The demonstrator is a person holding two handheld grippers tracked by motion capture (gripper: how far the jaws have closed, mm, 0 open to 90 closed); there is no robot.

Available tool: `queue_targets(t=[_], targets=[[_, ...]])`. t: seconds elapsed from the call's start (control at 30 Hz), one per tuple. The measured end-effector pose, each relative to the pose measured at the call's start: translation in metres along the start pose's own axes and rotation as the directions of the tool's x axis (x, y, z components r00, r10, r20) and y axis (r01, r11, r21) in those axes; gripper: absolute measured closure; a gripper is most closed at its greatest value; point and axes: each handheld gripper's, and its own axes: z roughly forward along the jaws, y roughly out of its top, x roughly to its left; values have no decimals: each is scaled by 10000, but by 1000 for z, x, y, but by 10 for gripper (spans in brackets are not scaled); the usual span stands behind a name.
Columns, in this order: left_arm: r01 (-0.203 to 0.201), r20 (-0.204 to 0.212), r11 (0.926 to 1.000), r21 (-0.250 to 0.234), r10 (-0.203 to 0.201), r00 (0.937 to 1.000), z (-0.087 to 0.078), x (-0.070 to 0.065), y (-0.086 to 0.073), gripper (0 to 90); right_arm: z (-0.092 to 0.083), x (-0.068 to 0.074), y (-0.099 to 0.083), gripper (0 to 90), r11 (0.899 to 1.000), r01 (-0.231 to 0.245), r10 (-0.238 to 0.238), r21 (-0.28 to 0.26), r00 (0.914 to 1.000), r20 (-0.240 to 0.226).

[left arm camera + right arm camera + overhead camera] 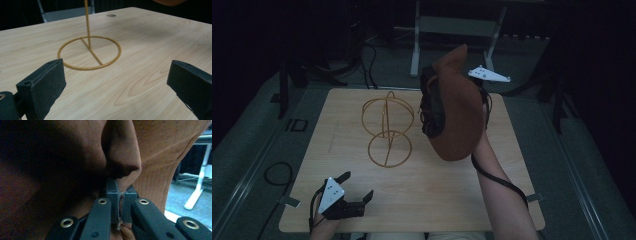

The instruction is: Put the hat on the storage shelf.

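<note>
A pale wooden table [422,200] with visible grain stood on a grey floor [257,145], and the room around it was dark. Behind the far edge a white metal frame [452,30] rose from the floor, and black cables [367,65] trailed near the far left corner.

At the near left corner of the table, the left gripper [354,192] sat low over the wood, its jaws spread wide and holding nothing. In the left gripper view its two black pads framed bare tabletop, with the wire stand's base ring lying beyond them.

Farther in, near the middle of the table, the gold wire stand [388,131] stood upright: a flat ring on the wood, a thin post, and a wire globe above.

To the right of the stand, the right gripper [120,195] was raised above the table, its jaws clenched on a fold of a rust-brown knitted hat [457,115]. The hat hung in the air from that grip, clear of the table and just beside the stand's globe, with the person's right forearm [502,200] reaching up from below.
</note>
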Motion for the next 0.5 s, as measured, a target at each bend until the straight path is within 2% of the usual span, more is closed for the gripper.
queue_targets(t=[0.17, 0.27, 0.33, 0.4, 0.5], targets=[[-2, -235, 10000, 58, 4, 9997, -1, 4, -1, 22, 21, 8, 12, 874, 9996, -50, 53, -264, 10000, 85], [-48, -336, 9999, 100, 51, 9994, -1, 6, -2, 23, 31, 14, 17, 873, 9997, 96, -91, -237, 9997, 206], [80, -382, 10000, 21, -79, 9992, -2, 8, -3, 22, 46, 27, 22, 872, 9995, 307, -307, -40, 9995, 25], [85, -427, 10000, -39, -86, 9991, -4, 10, -3, 23, 56, 35, 23, 870, 9993, 316, -310, 210, 9990, -308], [205, -407, 9997, -145, -211, 9989, -6, 12, -2, 22, 70, 49, 22, 868, 9956, 613, -566, 708, 9962, -659]])
